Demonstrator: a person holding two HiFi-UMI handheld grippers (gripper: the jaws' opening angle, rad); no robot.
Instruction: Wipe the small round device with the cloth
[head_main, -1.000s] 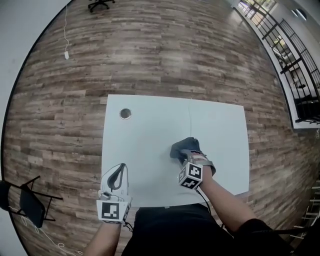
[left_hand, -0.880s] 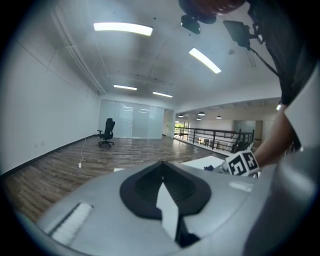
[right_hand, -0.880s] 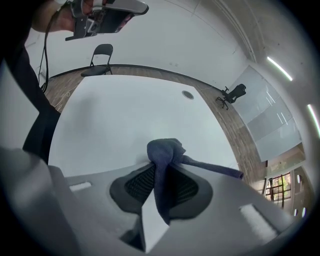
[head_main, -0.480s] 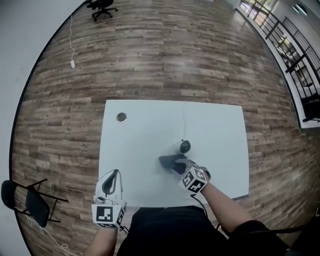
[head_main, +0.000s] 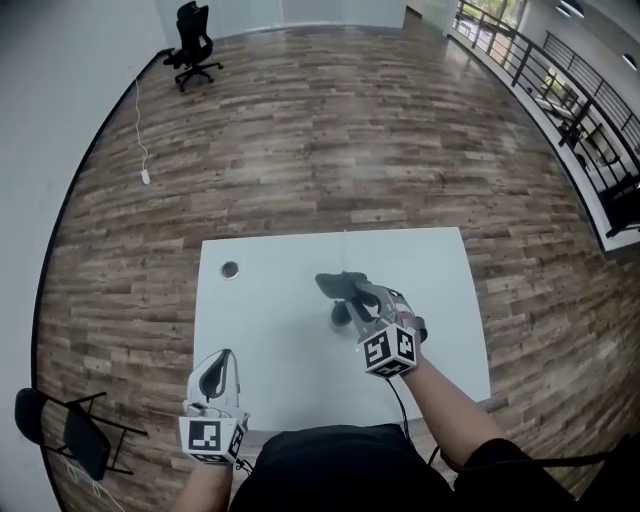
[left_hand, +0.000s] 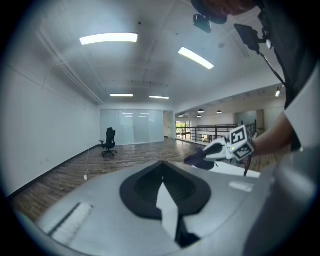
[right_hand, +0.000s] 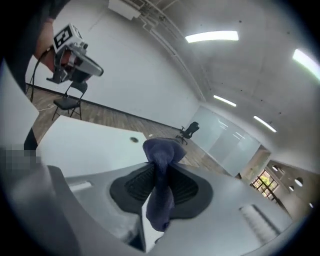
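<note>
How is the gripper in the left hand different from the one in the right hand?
The right gripper pinches a dark blue cloth between its jaws; the left gripper has its jaws together on nothing. The right gripper is out over the middle of the white table; the left gripper is back at the table's near left corner. Both are grey, and each carries a cube with square markers.

Location type: large open-plan office hall, sparsely furnished.

Indicators:
- Wood-plank floor (head_main: 300, 130) throughout.
- Black swivel office chair (head_main: 192, 45) at 11 o'clock, against white walls.
- Folding chair (head_main: 70, 435) at 8 o'clock.
- White work table (head_main: 260, 330) at centre.
- Linear ceiling lights (left_hand: 108, 38).
- Glazed partition (left_hand: 131, 127) at the far end.
- Black metal railing (left_hand: 215, 131) along a gallery edge.
</note>
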